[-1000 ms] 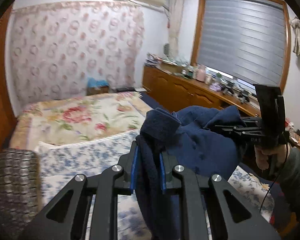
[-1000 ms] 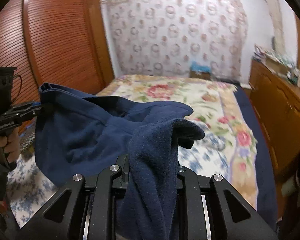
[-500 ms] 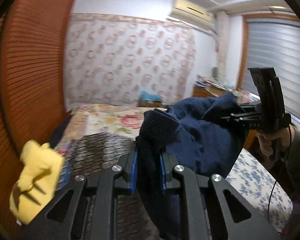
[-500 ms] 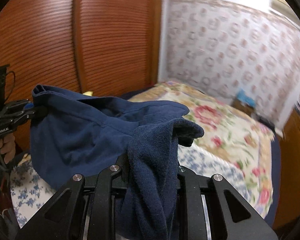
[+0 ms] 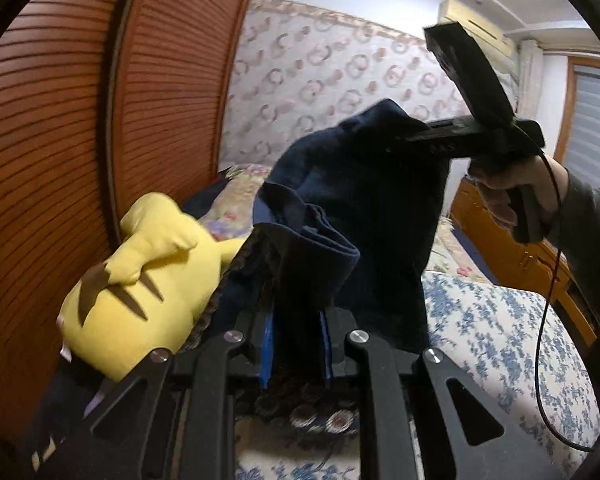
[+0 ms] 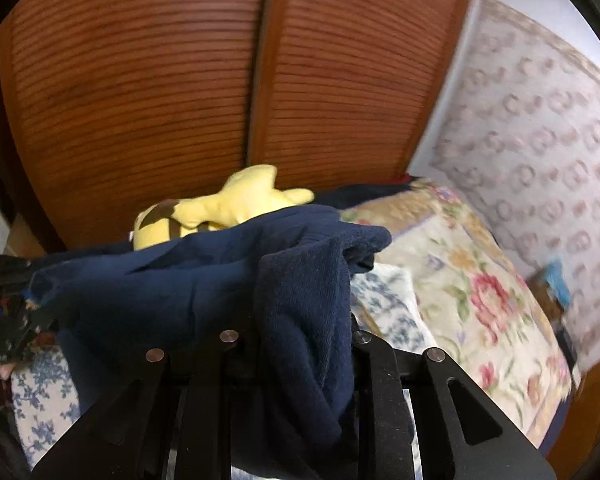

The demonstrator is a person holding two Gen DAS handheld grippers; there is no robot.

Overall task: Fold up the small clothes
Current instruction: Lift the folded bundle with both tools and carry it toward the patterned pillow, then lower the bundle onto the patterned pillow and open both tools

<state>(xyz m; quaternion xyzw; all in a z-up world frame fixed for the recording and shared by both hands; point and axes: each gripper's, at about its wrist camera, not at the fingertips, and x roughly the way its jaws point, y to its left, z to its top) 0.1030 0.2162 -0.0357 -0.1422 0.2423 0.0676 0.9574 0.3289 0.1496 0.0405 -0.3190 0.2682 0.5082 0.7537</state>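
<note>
A dark navy fleece garment point(image 5: 364, 216) hangs in the air between both grippers, above the bed. My left gripper point(image 5: 296, 344) is shut on one end of it, cloth bunched between the blue pads. My right gripper point(image 6: 300, 340) is shut on the other end, which drapes over its fingers. The right gripper also shows in the left wrist view point(image 5: 412, 136), up and to the right, held by a hand. The left gripper shows at the left edge of the right wrist view point(image 6: 24, 292). The garment point(image 6: 172, 288) sags between them.
A yellow plush toy point(image 5: 140, 288) lies on the bed by the slatted wooden wardrobe doors point(image 6: 180, 80). The bed has a blue-flowered sheet point(image 5: 500, 340) and a rose-patterned quilt point(image 6: 480, 300). A dark patterned cushion point(image 5: 312, 408) lies under the left gripper.
Both grippers have swung left toward the wardrobe, carrying the garment with them. The yellow plush toy has come much closer in the left wrist view and entered the right wrist view.
</note>
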